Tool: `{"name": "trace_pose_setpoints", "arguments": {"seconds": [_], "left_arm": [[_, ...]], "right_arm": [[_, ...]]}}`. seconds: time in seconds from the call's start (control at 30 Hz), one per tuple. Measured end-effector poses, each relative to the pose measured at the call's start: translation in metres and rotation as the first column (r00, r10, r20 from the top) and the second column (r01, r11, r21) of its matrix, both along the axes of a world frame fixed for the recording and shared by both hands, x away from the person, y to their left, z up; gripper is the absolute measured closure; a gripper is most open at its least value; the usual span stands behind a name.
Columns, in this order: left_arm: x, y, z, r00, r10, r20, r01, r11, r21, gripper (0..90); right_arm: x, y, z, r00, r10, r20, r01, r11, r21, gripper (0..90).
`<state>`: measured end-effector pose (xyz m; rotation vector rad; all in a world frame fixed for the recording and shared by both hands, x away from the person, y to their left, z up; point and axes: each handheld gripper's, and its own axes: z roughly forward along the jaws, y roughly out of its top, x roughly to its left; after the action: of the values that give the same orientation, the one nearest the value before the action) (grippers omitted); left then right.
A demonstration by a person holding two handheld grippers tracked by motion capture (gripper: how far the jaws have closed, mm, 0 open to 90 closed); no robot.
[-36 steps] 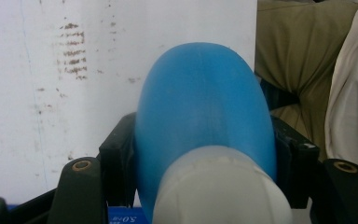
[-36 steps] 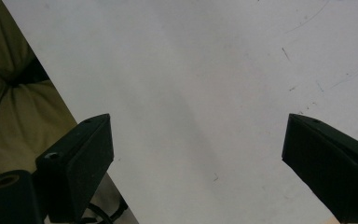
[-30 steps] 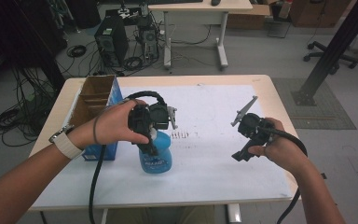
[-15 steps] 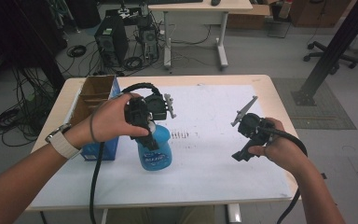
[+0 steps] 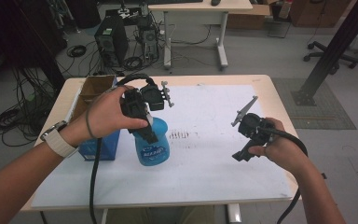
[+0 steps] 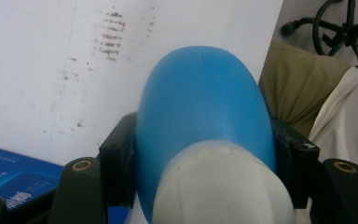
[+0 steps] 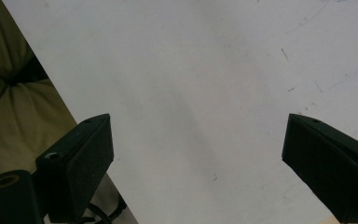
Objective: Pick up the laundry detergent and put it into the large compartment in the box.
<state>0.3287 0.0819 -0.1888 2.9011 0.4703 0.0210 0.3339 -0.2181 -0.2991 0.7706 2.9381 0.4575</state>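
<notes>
Bottle (image 5: 151, 147), blue with a white top, tilts near the desk's (image 5: 261, 84) left edge, pinched by the left gripper (image 6: 205, 154) beside a blue box (image 5: 100, 144). Right gripper (image 7: 198, 154) hangs spread near the right edge.

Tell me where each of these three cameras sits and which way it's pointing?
High view: above the person's side, facing forward and down on the table; both forearms enter from below.
Left gripper view: rides the left gripper, looking along its jaws, shut on the blue bottle.
Right gripper view: rides the right gripper, looking down on the white sheet between open jaws.
Shared: the high and left gripper views both show the bottle and the blue box.
</notes>
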Motion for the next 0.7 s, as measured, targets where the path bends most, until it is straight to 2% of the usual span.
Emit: {"name": "trace_pose_setpoints", "arguments": {"seconds": [0.2,0.7], "left_arm": [[0.001,0.0,0.009,0.9985,0.052,0.015,-0.052,0.9986,0.008,37.2],[0.006,0.003,0.026,0.9909,0.132,0.027,-0.132,0.9912,0.009,37.2]], "right_arm": [[0.0,0.001,0.001,1.0,0.003,0.002,-0.003,1.0,0.001,9.0],[0.001,0.0,0.0,1.0,0.006,0.0,-0.006,1.0,0.004,9.0]]}}
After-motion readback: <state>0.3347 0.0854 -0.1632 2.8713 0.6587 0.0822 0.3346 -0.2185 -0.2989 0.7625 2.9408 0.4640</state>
